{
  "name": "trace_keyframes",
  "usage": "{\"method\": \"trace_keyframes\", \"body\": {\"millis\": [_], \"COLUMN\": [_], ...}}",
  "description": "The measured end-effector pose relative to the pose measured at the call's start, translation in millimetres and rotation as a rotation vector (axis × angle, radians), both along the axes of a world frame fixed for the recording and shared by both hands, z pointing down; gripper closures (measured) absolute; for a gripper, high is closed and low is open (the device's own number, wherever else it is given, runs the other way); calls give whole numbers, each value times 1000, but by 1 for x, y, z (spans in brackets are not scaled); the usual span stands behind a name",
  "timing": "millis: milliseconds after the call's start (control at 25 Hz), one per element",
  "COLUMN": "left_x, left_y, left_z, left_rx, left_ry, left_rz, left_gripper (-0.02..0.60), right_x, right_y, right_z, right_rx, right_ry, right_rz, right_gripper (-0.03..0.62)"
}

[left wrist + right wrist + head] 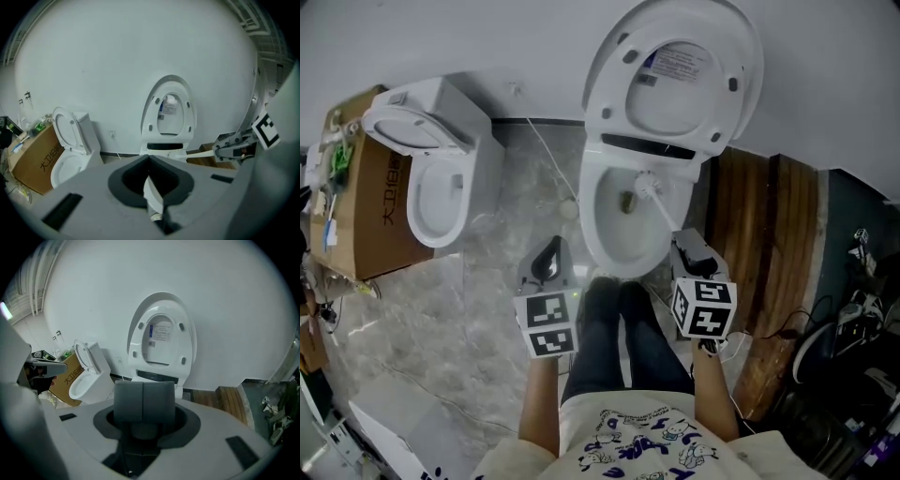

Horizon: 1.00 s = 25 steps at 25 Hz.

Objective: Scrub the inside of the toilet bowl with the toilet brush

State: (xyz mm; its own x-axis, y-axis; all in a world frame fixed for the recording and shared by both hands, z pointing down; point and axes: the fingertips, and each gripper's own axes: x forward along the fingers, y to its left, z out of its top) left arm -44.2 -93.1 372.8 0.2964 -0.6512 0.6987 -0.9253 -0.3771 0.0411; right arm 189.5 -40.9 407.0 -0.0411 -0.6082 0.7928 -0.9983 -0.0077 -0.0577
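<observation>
The white toilet bowl (pixel 592 214) stands in the middle of the head view with its lid (pixel 675 75) raised against the wall. The toilet brush's white head (pixel 647 185) is inside the bowl near the back, above the drain. Its white handle (pixel 664 214) slants down to my right gripper (pixel 682 240), which is shut on it at the bowl's right front rim. In the left gripper view the same handle (pixel 201 153) runs to the right gripper (pixel 233 147). My left gripper (pixel 550 253) hangs over the floor left of the bowl, jaws together with nothing in them.
A second white toilet (pixel 441 178) with a raised seat stands at the left, with a cardboard box (pixel 375 211) beside it. Wooden boards (pixel 769 244) and tangled cables (pixel 853 319) lie at the right. A thin hose (pixel 546 150) crosses the floor. The person's legs (pixel 619 328) are before the bowl.
</observation>
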Motion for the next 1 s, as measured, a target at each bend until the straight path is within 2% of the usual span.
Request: {"method": "trace_keyframes", "body": {"millis": [600, 1000], "left_x": [10, 25], "left_y": [-20, -21], "left_z": [87, 135], "left_rx": [-101, -157], "left_ry": [-54, -51], "left_rz": [1, 10], "left_gripper": [580, 580], "right_x": [0, 7], "right_y": [-29, -54], "right_z": [110, 171], "right_rx": [-155, -202], "right_ry": [-25, -25], "right_rz": [-33, -25], "right_gripper": [425, 425]}}
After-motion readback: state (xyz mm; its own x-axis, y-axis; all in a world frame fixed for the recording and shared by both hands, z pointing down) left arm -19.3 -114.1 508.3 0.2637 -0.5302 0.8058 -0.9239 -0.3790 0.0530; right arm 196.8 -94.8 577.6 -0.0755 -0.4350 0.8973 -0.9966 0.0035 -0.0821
